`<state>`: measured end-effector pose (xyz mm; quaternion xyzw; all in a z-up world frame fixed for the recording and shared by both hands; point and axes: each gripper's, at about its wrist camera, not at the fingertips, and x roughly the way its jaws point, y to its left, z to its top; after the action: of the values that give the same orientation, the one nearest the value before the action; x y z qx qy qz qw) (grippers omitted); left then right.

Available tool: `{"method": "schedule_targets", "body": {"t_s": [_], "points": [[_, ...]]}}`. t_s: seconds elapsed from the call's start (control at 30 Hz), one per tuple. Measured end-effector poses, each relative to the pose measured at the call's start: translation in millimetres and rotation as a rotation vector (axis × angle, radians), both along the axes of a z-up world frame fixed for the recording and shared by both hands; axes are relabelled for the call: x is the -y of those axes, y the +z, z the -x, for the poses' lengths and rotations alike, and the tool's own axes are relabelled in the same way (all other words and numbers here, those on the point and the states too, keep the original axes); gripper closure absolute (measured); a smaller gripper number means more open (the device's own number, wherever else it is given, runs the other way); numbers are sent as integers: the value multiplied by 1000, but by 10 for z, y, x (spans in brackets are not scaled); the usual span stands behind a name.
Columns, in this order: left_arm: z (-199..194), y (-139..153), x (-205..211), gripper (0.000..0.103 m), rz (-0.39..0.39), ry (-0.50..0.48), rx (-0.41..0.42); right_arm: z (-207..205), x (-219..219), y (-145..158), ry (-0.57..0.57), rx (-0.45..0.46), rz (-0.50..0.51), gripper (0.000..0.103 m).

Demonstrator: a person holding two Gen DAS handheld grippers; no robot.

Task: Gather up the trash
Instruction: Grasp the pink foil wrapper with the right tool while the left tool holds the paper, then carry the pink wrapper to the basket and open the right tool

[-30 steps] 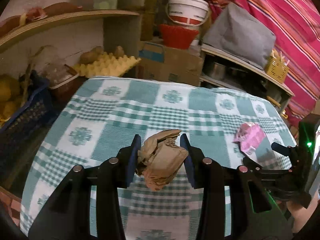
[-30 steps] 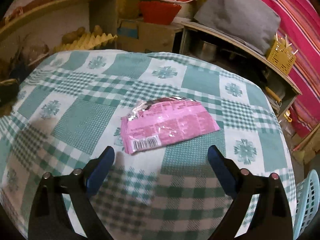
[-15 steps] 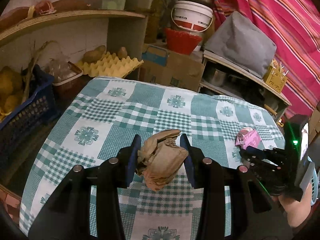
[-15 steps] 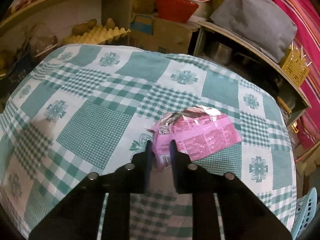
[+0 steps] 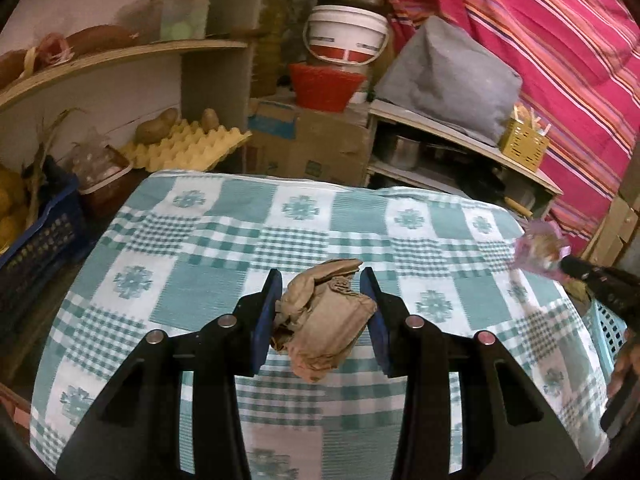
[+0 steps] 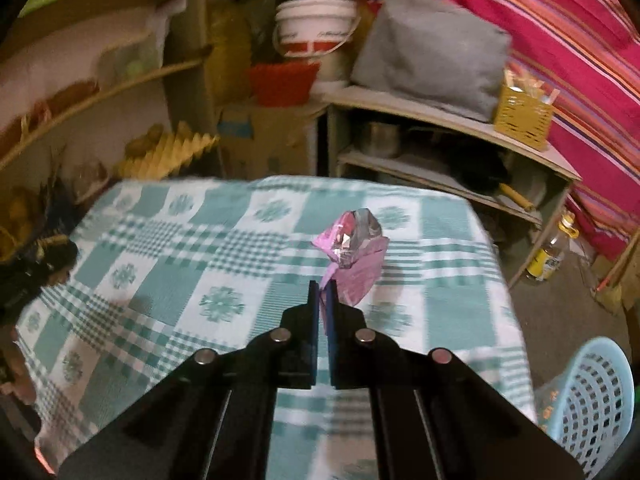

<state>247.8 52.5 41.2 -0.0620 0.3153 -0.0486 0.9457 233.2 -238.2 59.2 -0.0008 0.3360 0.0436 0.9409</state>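
The table with the green and white checked cloth fills the middle of both views, and the light blue plastic basket stands at the lower right of the right wrist view. My left gripper is clamped on the crumpled brown paper at frame centre. My right gripper is pinched together on a corner of the pink foil wrapper, which hangs above the cloth.

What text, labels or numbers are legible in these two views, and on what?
None can be read.
White bucket: print on its red band, blurred.
Cardboard box: blue label and small marks, too blurred.
Pink wrapper: print crumpled and blurred.
Yellow-labelled bottle on the floor: label too small.
Blue basket: orange marks on its side, unreadable.
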Motion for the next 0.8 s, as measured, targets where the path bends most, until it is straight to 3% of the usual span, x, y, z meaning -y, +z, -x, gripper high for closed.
{"method": "schedule_targets", "body": {"t_s": [0.3, 0.8], "points": [[80, 57, 664, 64, -35, -105, 19, 438, 715, 97, -78, 36, -54, 100], [310, 206, 2002, 64, -5, -306, 65, 1286, 1910, 356, -238, 148, -113, 101]]}}
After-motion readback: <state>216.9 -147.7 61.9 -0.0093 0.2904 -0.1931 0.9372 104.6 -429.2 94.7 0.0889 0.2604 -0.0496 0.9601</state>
